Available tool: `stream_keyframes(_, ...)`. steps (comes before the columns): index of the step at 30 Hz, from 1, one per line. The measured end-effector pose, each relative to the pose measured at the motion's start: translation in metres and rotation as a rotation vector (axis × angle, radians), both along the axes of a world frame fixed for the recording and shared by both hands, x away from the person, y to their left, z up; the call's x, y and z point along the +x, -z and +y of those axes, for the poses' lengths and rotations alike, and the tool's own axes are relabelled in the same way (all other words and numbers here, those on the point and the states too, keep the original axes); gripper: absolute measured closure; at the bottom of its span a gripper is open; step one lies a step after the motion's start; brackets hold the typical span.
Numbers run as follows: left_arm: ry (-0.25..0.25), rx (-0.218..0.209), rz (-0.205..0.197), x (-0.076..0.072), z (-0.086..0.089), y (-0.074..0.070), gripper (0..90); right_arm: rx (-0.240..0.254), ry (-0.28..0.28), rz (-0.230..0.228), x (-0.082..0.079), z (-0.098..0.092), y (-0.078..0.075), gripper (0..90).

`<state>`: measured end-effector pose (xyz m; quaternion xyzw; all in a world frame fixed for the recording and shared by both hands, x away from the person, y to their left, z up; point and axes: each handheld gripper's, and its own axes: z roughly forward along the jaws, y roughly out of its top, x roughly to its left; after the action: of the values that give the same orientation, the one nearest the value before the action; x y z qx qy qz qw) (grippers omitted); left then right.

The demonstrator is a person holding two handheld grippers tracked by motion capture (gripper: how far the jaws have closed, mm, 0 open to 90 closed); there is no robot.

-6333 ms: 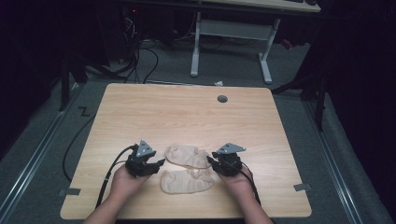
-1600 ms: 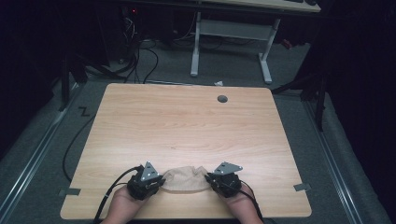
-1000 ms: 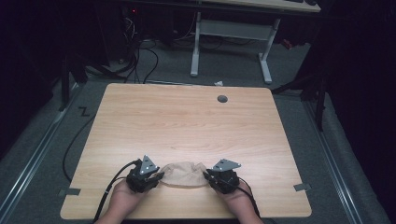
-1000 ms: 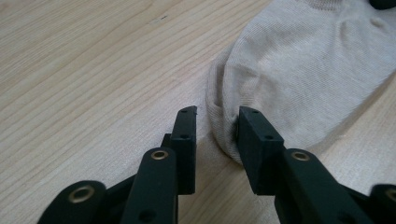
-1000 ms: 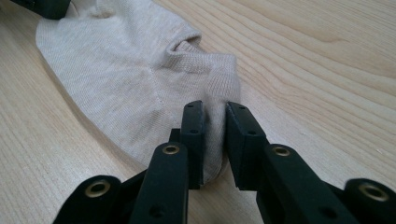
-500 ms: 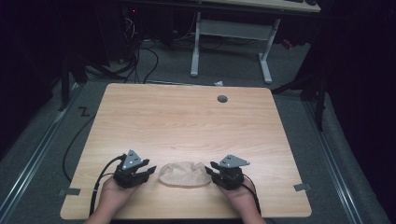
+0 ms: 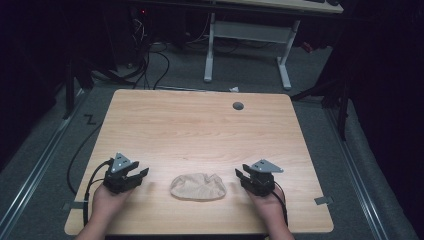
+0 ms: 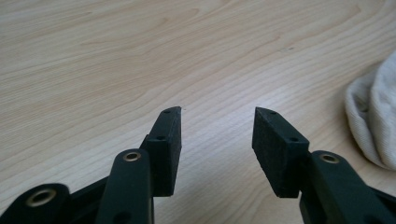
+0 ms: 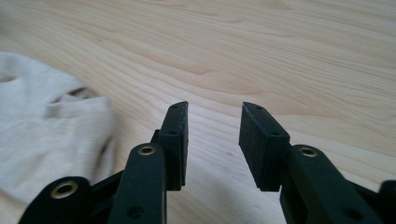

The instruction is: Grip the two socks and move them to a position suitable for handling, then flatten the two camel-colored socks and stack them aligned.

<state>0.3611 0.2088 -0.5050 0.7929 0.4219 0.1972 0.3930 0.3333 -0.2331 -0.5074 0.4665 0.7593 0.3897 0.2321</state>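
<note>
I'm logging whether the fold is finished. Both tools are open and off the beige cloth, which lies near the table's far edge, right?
Not quite. Both the left tool and the right tool are open and off the beige cloth, but the high view shows the cloth near the table's near edge, between the hands.

The table point(image 7: 200, 130) is pale wood with a smooth, matt grain. At about 6 o'clock on it lies a beige cloth point(image 7: 198, 186), a soft ribbed knit. The pads point(image 8: 273, 144) look like matt black, slightly grainy rubber, on smooth black plastic arms with brass-coloured rivets.
</note>
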Motion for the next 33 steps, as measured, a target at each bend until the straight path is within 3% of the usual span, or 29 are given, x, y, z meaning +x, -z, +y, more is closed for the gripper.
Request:
stream_keyframes(10,-0.008,-0.002,-0.011,0.001,0.0,0.0,52.1,0.011,0.095,0.009,0.004,-0.028,0.003,59.5)
stream_keyframes(15,0.004,-0.008,-0.033,0.002,-0.007,-0.003,52.1,0.005,0.098,0.011,0.002,-0.032,0.005,58.2)
stream_keyframes(19,0.038,0.058,-0.024,-0.003,-0.012,0.003,51.8,0.026,0.106,0.006,0.003,-0.035,0.004,57.7)
stream_keyframes(23,0.035,0.015,-0.027,-0.006,-0.008,0.0,51.9,0.015,0.104,0.012,0.007,-0.031,0.005,57.5)
stream_keyframes(29,0.042,0.046,-0.031,-0.011,-0.008,0.001,52.0,0.029,0.097,0.004,0.009,-0.029,0.003,57.5)
stream_keyframes(33,0.039,0.03,-0.045,-0.009,-0.012,-0.004,51.9,0.019,0.085,-0.001,0.006,-0.03,0.004,56.2)
